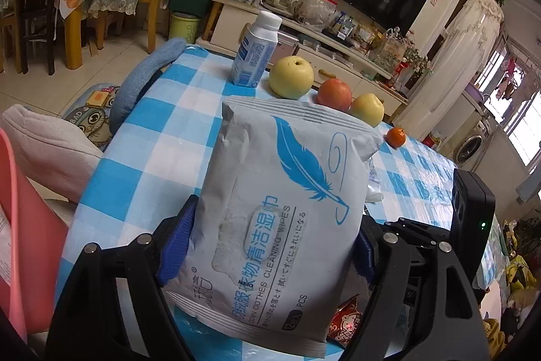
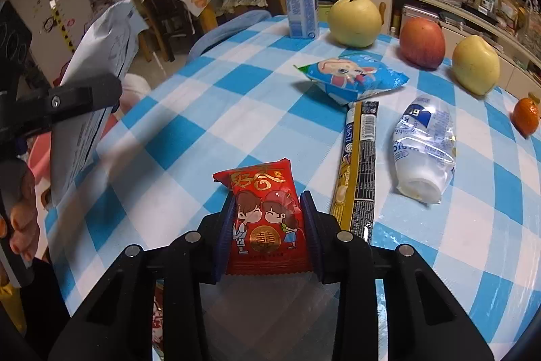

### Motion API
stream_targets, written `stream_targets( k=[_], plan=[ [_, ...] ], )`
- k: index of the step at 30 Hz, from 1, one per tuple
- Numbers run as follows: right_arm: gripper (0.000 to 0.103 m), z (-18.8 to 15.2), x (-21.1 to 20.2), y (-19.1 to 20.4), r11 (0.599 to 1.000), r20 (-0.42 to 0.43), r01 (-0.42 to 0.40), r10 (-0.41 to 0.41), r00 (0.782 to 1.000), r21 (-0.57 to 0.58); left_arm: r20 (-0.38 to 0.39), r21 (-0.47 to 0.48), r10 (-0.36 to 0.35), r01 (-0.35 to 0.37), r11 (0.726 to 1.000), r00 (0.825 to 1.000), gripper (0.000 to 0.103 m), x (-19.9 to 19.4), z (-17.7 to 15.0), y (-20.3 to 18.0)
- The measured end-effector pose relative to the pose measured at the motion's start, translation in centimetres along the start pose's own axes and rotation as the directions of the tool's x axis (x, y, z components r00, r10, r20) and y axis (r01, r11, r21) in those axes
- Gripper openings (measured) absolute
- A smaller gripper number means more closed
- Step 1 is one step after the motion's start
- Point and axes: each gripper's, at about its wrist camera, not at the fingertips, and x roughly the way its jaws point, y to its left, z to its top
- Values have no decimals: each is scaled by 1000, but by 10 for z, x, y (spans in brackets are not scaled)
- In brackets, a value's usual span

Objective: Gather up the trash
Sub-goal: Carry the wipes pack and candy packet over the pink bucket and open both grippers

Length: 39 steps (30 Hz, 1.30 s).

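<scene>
My left gripper (image 1: 270, 246) is shut on a grey wet-wipes pack (image 1: 280, 208) with a blue feather, held above the checked table (image 1: 162, 131); the pack also shows at the left of the right wrist view (image 2: 91, 63). My right gripper (image 2: 268, 222) is shut on a red snack packet (image 2: 267, 219) with cartoon figures, just over the table (image 2: 203, 110); its tip shows in the left wrist view (image 1: 348, 320). On the table lie a blue snack bag (image 2: 355, 76), a long black-and-gold wrapper (image 2: 358, 164) and a crushed clear plastic bottle (image 2: 422, 151).
A white-and-blue bottle (image 2: 301, 2) stands at the far edge beside a yellow pear (image 2: 355, 22), a red apple (image 2: 422, 43), a yellow fruit (image 2: 475, 63) and a small orange (image 2: 525, 115). A pink bin (image 1: 20, 242) sits left of the table.
</scene>
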Motion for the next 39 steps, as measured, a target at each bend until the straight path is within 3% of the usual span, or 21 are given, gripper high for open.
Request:
stream_targets(
  k=[3,9,18,25,30,33,36,37,38,39],
  plan=[
    [38,5,-9,1,999,32,-17,16,999,32,16,-4,1,-1,1000,1000,79,-8,0,1],
    [38,18,-34,22,987,115,-138,129,985,81,66,-28,17,-16,999,998,79,-30,5,14],
    [38,36,-49,98,945,182,-313,292,939,96,156,-112,107,-90,990,982,79,-79,14,55],
    [38,60,-38,171,920,196,-387,370,908,57,191,-218,217,-174,960,957,79,-114,15,104],
    [38,80,-18,229,902,162,-431,425,891,4,204,-356,327,-241,903,923,79,-144,14,154],
    [39,88,-5,256,901,143,-433,432,891,-21,189,-429,380,-272,861,905,79,-154,11,179],
    [54,91,18,276,919,108,-394,393,913,-14,146,-498,424,-304,812,894,82,-157,8,200],
    [67,89,22,279,923,107,-384,382,918,-9,134,-519,442,-317,794,887,83,-157,7,206],
    [73,87,24,280,929,111,-371,369,923,-7,127,-534,456,-326,780,881,84,-159,6,212],
    [75,84,24,281,934,115,-357,355,928,-4,125,-544,464,-331,771,877,84,-160,5,215]
  ],
)
